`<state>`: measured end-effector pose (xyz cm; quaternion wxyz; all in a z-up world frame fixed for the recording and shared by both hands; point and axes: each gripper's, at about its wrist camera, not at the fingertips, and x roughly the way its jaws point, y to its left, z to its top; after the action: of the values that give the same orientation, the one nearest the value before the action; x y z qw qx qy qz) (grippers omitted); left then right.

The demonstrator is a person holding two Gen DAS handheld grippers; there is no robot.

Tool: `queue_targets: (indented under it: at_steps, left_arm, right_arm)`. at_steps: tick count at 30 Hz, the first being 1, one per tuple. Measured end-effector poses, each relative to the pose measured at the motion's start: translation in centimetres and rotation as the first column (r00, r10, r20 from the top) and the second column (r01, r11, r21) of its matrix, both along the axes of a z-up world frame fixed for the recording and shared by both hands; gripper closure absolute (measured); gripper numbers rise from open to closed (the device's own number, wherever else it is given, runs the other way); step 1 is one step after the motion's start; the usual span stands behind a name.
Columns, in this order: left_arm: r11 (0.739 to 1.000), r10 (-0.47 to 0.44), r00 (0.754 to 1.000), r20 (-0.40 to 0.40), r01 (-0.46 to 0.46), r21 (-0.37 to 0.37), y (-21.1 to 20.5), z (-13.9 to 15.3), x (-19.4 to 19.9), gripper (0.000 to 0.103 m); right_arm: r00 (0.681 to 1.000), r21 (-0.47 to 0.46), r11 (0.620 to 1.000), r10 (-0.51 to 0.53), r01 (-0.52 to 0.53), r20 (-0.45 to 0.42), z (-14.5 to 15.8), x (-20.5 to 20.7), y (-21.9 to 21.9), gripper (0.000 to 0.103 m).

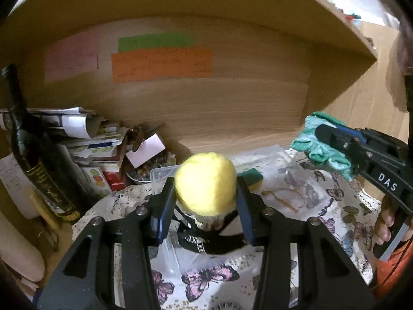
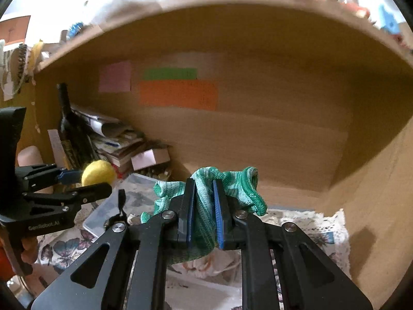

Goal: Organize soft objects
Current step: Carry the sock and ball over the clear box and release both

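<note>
A wooden desk alcove (image 1: 232,98) fills both views, with pink, green and orange paper notes (image 1: 162,64) stuck to its back panel. Below that panel, a butterfly-print cloth (image 1: 346,206) covers the desk surface. At the left end of the panel stands a dark glass bottle (image 1: 33,160) beside a stack of papers and booklets (image 1: 85,139).

On the cloth in front of the panel lies a clear plastic container (image 2: 131,196).

The left gripper (image 1: 206,188) is closed on a fuzzy yellow ball (image 1: 205,184). The ball sits squarely between its two blue-padded fingers (image 1: 166,206), touching both, raised above the cloth and in front of the panel's lower edge.

The right gripper (image 2: 204,206) is clamped on a crumpled green and white knitted cloth (image 2: 206,201). The fabric is pinched between its fingers (image 2: 191,211), bunching out to both sides and hanging below them, held above the butterfly cloth toward the right part of the panel.

In the right wrist view, the ball and left gripper (image 2: 85,180) appear toward the panel's left end, near the bottle.
</note>
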<state>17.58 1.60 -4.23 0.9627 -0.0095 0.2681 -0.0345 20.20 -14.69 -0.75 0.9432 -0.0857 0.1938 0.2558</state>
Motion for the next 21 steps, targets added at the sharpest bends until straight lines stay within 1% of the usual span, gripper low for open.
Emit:
queue_targets:
  at_steps: [5, 10, 13, 17, 18, 21]
  left_arm:
    - [1.000, 0.006, 0.998, -0.067, -0.006, 0.000, 0.4, -1.8, 2.6, 0.059]
    - [1.000, 0.007, 0.990, -0.142, -0.007, -0.003, 0.9, -4.1, 4.7, 0.059]
    - [1.000, 0.016, 0.985, -0.169, -0.019, -0.012, 1.2, -5.0, 5.4, 0.059]
    - [1.000, 0.019, 0.982, -0.187, -0.023, -0.017, 1.4, -5.8, 5.8, 0.059]
    - [1.000, 0.021, 0.982, -0.189, -0.024, -0.014, 1.4, -5.9, 5.9, 0.058]
    - [1.000, 0.019, 0.980, -0.199, -0.023, -0.018, 1.5, -6.1, 6.0, 0.054]
  right_arm:
    - [0.997, -0.046, 0.999, 0.002, -0.005, -0.077, -2.2, 2.6, 1.2, 0.091]
    - [0.986, -0.074, 0.997, -0.009, -0.003, -0.166, -4.6, 4.7, 2.2, 0.091]
    - [0.980, -0.102, 0.995, -0.015, -0.005, -0.199, -6.0, 5.6, 2.9, 0.091]
    - [0.976, -0.140, 0.990, -0.037, 0.007, -0.213, -7.0, 6.1, 3.4, 0.089]
    - [0.975, -0.144, 0.990, -0.038, 0.006, -0.219, -7.1, 6.1, 3.5, 0.087]
    - [0.974, -0.146, 0.989, -0.039, 0.006, -0.223, -6.9, 6.0, 3.3, 0.073]
